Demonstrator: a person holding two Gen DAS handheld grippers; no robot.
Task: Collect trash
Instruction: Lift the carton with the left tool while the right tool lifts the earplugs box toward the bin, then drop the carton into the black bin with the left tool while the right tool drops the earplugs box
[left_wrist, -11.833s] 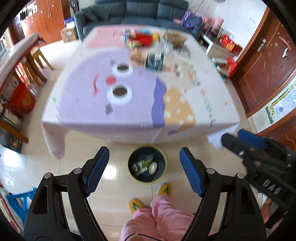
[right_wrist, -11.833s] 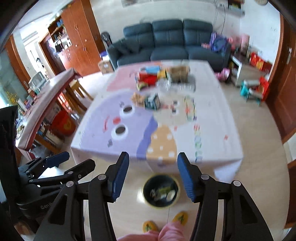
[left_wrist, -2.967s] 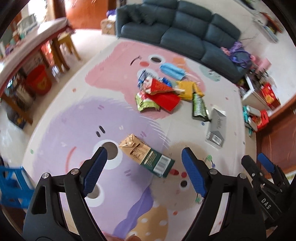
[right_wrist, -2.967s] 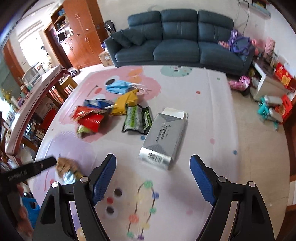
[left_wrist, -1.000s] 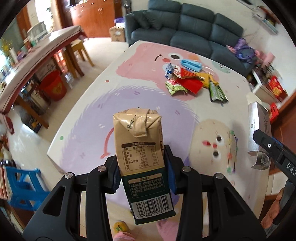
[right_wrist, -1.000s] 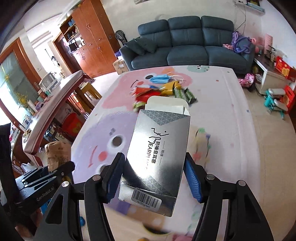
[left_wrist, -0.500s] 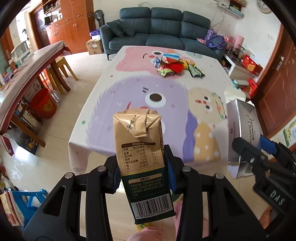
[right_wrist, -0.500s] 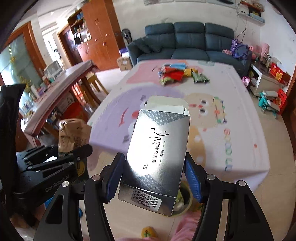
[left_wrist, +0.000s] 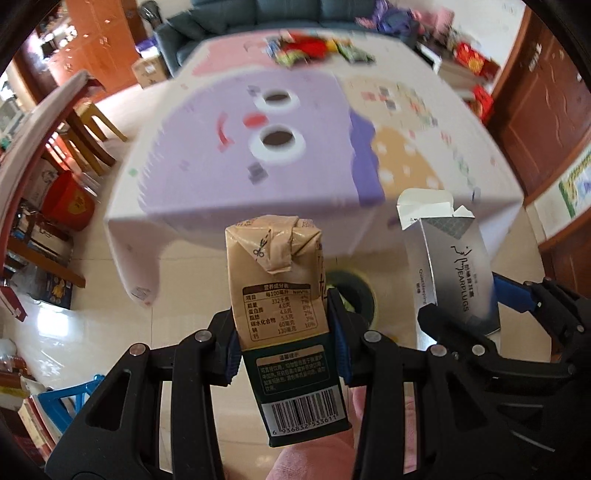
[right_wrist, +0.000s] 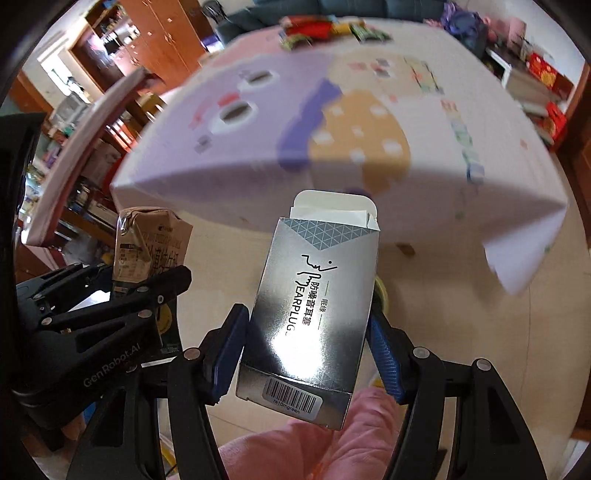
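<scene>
- The left gripper (left_wrist: 286, 343) is clamped on a drink carton (left_wrist: 282, 295), gripped low on its sides so the folded top sticks out ahead, clear to fall away

- The right gripper (right_wrist: 308, 345) squeezes a silver earplug box (right_wrist: 314, 299) across its width, open flap forward

- Both point steeply down over the dark bin (left_wrist: 356, 291) on the floor, just off the table's (left_wrist: 236, 206) near edge; I judge a drop comes next

- More wrappers (left_wrist: 314, 46) wait at the table's far end

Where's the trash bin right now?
On the floor just in front of the table, mostly hidden: in the left wrist view the trash bin shows behind the milk carton, left of the silver earplug box.
</scene>
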